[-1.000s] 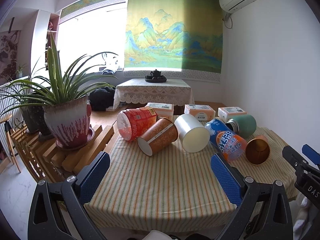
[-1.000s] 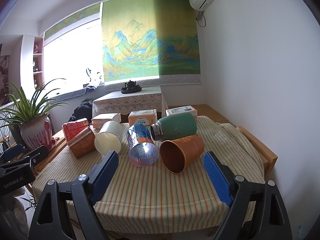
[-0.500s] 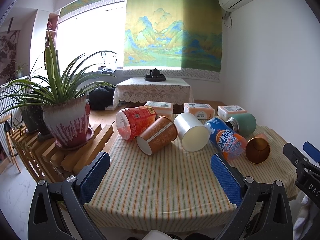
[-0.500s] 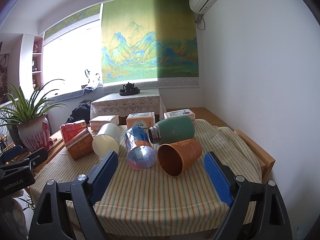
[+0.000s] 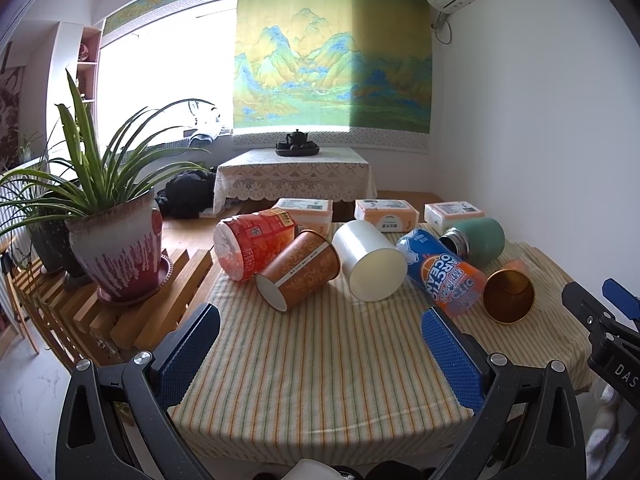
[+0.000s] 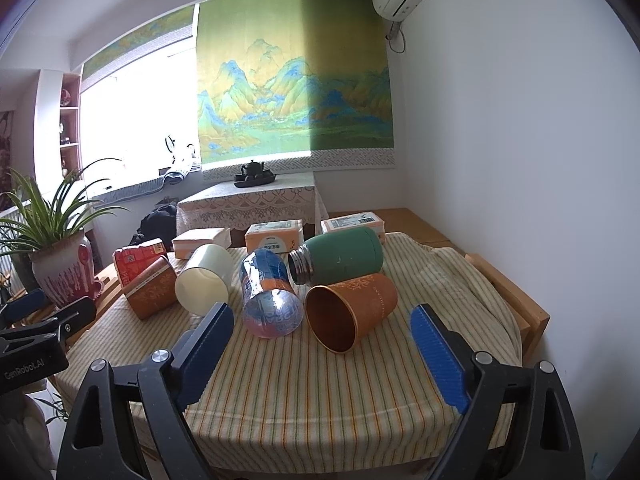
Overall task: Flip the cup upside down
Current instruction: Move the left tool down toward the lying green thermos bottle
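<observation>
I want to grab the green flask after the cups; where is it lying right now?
The green flask lies on its side at the back right of the striped table, behind the orange cup and just in front of the tissue packs.

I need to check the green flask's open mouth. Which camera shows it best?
The right wrist view: the green flask lies near centre, its threaded metal mouth unobstructed. In the left wrist view it sits far right, smaller, partly behind the blue can.

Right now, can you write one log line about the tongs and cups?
left tongs: open, empty | right tongs: open, empty | orange cup: on its side, untouched | flip: not started
</observation>
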Tool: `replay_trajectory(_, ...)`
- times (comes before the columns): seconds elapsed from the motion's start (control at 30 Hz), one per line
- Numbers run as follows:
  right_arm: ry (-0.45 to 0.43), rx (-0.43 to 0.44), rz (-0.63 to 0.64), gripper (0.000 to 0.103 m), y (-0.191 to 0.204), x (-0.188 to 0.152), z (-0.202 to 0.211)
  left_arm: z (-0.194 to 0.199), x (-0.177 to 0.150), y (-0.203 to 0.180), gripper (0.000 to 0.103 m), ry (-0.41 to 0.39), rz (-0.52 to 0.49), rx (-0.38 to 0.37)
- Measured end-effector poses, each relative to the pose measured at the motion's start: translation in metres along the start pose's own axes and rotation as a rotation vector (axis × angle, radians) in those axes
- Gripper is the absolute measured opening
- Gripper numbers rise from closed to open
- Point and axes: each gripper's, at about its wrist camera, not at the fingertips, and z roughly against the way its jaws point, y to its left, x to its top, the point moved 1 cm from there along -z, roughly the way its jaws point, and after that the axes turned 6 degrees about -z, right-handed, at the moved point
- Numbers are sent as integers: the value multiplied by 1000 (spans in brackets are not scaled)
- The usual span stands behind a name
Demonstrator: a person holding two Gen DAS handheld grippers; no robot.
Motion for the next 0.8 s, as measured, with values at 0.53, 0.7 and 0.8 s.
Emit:
replay_trajectory(0.53,-4,-32,-13,88,-18,5,-9,-25,32,-31,102,23,-135,-76)
replay_trajectory(0.7,-2,-48,-48,89,-39,6,-12,-57,65,-61,102,79,-272,-154)
replay_trajectory(0.8,0,-61,-67,89,-53,7,-15,-76,83,-86,102,108,-359,-181)
